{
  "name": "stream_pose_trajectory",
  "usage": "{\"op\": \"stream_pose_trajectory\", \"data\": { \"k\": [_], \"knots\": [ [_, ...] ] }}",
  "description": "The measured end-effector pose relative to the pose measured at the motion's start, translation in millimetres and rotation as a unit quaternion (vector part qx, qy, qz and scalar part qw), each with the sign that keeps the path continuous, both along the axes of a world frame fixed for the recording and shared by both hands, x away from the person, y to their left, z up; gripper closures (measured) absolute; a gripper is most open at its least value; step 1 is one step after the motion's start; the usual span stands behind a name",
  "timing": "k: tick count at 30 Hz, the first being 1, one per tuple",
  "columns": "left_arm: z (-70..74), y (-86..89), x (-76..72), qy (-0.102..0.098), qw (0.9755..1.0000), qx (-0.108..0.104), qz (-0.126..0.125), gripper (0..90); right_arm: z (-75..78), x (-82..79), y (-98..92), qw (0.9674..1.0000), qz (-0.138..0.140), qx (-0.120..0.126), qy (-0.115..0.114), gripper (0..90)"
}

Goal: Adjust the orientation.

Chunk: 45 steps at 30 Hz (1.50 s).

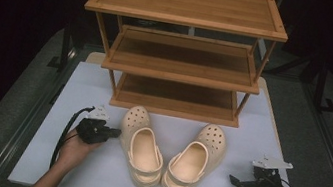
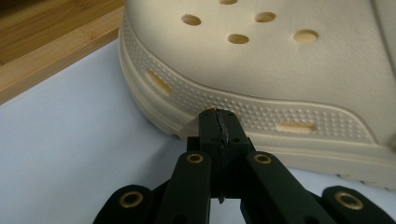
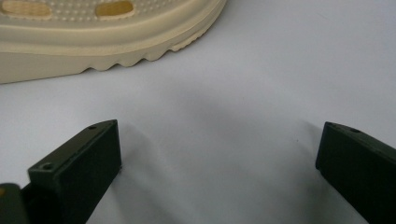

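Two cream perforated clogs lie side by side on the white table top, heels toward me: the left clog (image 1: pixel 143 148) and the right clog (image 1: pixel 194 161). My left gripper (image 1: pixel 117 131) lies just left of the left clog and points at its side. In the left gripper view the jaws of that gripper (image 2: pixel 219 119) are pressed together with nothing between them, their tip right at the dotted sole edge of the clog (image 2: pixel 280 60). My right gripper (image 1: pixel 234 181) rests to the right of the right clog. Its jaws (image 3: pixel 219 140) stand wide open over bare table, short of the clog's sole (image 3: pixel 93 42).
A three-tier wooden shoe rack (image 1: pixel 180 55) stands behind the clogs, its shelves bare; its base board (image 2: pixel 46 42) lies close beyond the left clog's toe. The white table top (image 1: pixel 94 87) ends near my hands, with grey floor and metal rails on both sides.
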<state>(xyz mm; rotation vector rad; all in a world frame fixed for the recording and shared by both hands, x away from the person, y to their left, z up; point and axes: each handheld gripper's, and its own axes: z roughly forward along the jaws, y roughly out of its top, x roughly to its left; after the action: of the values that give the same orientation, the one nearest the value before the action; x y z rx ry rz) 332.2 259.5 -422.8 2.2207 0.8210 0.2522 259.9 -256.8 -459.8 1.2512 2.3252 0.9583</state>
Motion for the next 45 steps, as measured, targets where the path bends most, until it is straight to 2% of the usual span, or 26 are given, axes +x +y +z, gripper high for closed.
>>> {"op": "stream_pose_trajectory", "data": {
  "k": [3,5,15,18,20,26,27,28,31,37,40,41,44,45],
  "knots": [
    [0.7,-9.0,9.7,-0.004,1.0000,0.002,0.003,90.0,0.0,0.0,-0.1,1.0000,0.000,0.000,0.000,0.0],
    [-0.5,-13.6,14.3,0.001,1.0000,0.003,0.004,90.0,0.0,0.0,0.0,1.0000,0.000,0.000,0.000,0.0],
    [-1.0,-35.8,32.8,0.001,1.0000,-0.001,0.000,90.0,0.0,0.0,-0.1,1.0000,0.000,0.000,-0.001,0.0],
    [-2.3,-46.2,38.0,-0.006,1.0000,0.003,-0.001,90.0,-0.1,0.0,-0.1,1.0000,0.000,0.000,0.000,0.0],
    [-2.9,-47.6,38.3,-0.005,1.0000,0.007,0.001,90.0,-0.1,0.0,-0.1,1.0000,0.000,0.000,0.000,0.0],
    [1.5,-41.5,37.5,-0.008,1.0000,-0.005,0.002,89.6,-0.1,0.0,-0.1,1.0000,0.000,0.000,0.000,0.0],
    [5.1,-36.7,36.3,-0.008,0.9999,-0.010,0.004,82.1,-0.1,-0.1,-0.1,1.0000,0.000,0.000,-0.001,0.0],
    [5.1,-36.7,36.3,-0.008,0.9999,-0.010,0.004,80.3,-0.1,-0.1,-0.1,1.0000,0.000,0.000,-0.001,0.0],
    [16.3,-22.1,28.3,-0.010,0.9996,-0.022,0.014,72.9,-0.1,-0.1,-0.1,1.0000,0.000,0.000,-0.001,0.0],
    [29.8,-6.5,10.2,-0.013,0.9993,-0.033,0.012,50.0,-0.1,-0.1,0.0,1.0000,0.000,0.000,-0.001,0.0],
    [33.0,-4.1,2.9,-0.015,0.9991,-0.040,0.005,42.7,-0.1,-0.1,-0.1,1.0000,0.001,0.000,-0.001,0.0],
    [36.0,-3.3,-5.7,-0.019,0.9989,-0.044,0.001,41.1,-0.1,-0.1,-0.1,1.0000,0.001,0.000,-0.001,0.0],
    [39.5,-3.4,-13.4,-0.024,0.9984,-0.050,-0.005,38.8,-0.1,-0.1,-0.1,1.0000,0.000,0.000,-0.001,0.0],
    [44.2,-4.8,-18.7,-0.028,0.9978,-0.059,-0.013,38.1,0.1,-0.2,0.0,1.0000,0.000,0.000,0.000,0.0]
  ]
}}
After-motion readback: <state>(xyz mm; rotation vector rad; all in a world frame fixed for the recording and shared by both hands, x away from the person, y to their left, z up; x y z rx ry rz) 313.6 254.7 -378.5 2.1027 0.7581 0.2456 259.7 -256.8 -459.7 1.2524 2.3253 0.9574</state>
